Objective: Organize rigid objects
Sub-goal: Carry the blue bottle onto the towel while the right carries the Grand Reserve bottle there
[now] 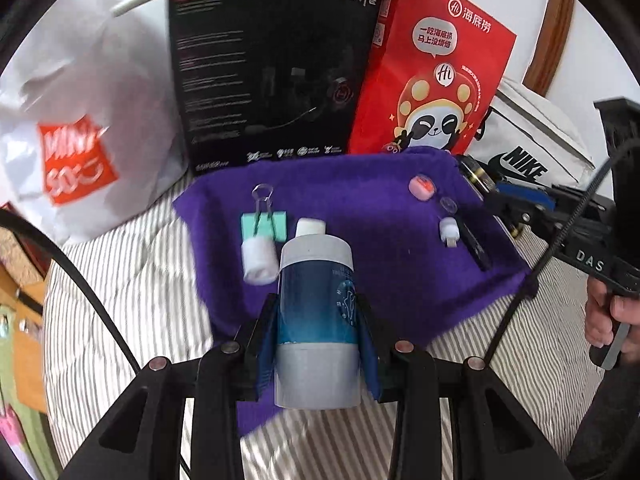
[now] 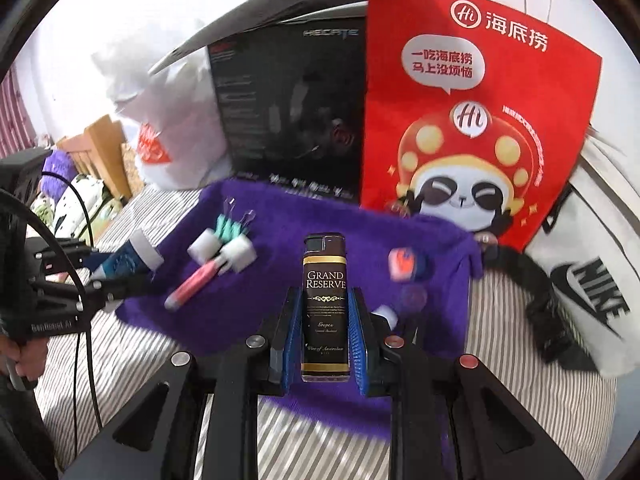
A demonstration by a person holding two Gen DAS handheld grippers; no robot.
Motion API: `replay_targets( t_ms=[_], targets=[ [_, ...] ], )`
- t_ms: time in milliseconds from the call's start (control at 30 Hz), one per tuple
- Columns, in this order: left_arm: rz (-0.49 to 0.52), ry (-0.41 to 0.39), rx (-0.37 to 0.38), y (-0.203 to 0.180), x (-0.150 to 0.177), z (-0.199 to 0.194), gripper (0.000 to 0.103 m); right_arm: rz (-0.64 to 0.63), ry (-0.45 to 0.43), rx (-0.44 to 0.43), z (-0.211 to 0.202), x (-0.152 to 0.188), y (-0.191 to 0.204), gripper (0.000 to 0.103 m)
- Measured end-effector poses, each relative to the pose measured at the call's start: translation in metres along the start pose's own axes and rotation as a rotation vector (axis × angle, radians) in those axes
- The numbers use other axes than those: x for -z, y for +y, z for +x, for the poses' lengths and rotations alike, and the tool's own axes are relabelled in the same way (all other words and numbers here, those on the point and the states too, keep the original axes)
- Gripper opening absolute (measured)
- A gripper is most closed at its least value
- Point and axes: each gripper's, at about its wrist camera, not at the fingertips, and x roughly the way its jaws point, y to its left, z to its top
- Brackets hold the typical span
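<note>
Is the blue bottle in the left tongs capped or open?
Capped: a white cap sits on the blue bottle clamped in the left tongs.

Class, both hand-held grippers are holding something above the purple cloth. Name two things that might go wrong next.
The left hand-held gripper pinches the round bottle by its middle; it might slip or twist. Setting down the lighter held by the right hand-held gripper may knock the pink eraser lying nearby on the purple cloth.

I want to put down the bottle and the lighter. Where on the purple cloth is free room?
The middle of the fuzzy purple cloth is bare, between the mint-green binder clip and the small pink round cap. It is crowded near the white foam roll and the small white plug.
</note>
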Motion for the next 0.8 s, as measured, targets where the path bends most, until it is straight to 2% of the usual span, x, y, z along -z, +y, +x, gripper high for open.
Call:
replay_targets(
  t_ms=[167, 333, 800],
  targets=[
    [0.017, -0.004, 0.011, -0.002, -0.022, 0.016, 0.034, 0.020, -0.013, 0.004, 0.019, -0.020, -0.013, 0.023],
    [0.041, 0.005, 0.006, -0.004, -0.033, 0.026, 0.034, 0.046, -0.024, -0.004, 0.028, -0.020, -0.020, 0.023],
    [0.054, 0.024, 0.017, -0.001, -0.035, 0.039, 0.034, 0.059, 0.037, -0.007, 0.054, -0.012, -0.034, 0.023]
  ],
)
